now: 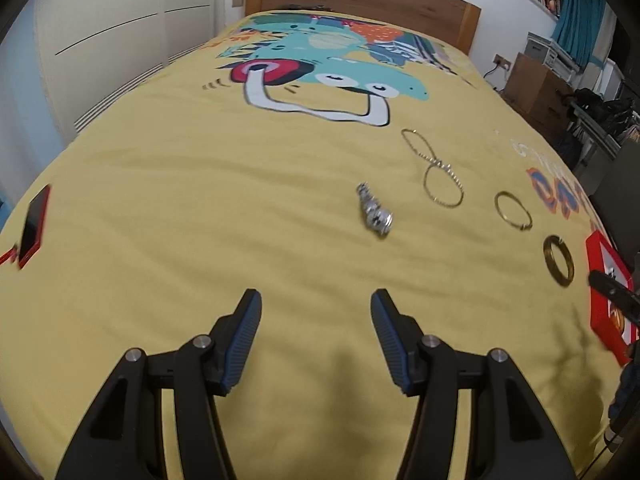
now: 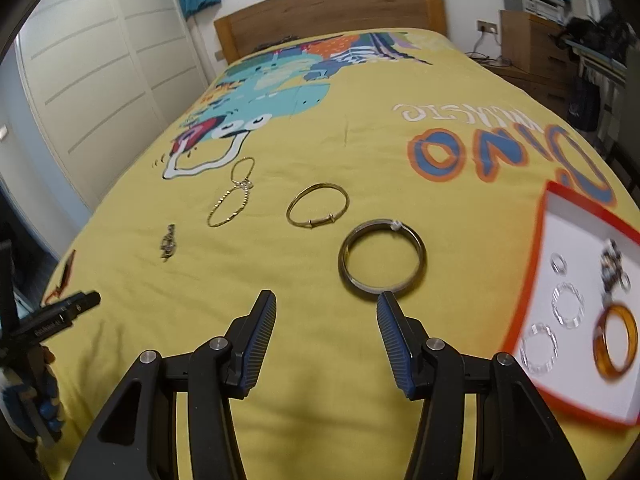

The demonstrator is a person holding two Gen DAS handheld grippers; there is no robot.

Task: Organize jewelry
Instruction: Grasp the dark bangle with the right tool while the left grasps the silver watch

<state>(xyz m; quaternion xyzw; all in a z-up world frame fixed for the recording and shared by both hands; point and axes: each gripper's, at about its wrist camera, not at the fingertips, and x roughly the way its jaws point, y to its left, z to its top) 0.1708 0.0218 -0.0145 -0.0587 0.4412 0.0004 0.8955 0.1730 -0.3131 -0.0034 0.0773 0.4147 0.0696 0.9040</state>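
The right gripper (image 2: 326,300) hovered low over the yellow bedspread (image 2: 360,152) with its jaws spread wide and nothing between them. The dark bangle (image 2: 382,256) lay flat on the cover just beyond the tip of the right finger; whether the finger touched it, I cannot tell. I take this bangle as the landmark. To its right stood the red-rimmed box (image 2: 536,248) with a white floor, and inside it were an amber ring (image 2: 614,340), two clear rings (image 2: 566,305) and some small silver pieces that were too blurred to name. Just behind the bangle and to its left lay the thin gold bangle (image 2: 318,205). Further left of that one was the gold chain (image 2: 234,194), lying in a figure of eight. Well to the left of the dark bangle lay the small silver piece (image 2: 169,242).

The left gripper (image 1: 316,302) was also spread wide and held nothing, above bare cover. In its view the small silver piece (image 1: 375,216) lay straight ahead of the fingers, well apart from them, and the dark bangle (image 1: 558,261) lay far to the right, just beside the box. A red flat case (image 1: 35,226) lay at the left edge of the bed, far from the bangle.
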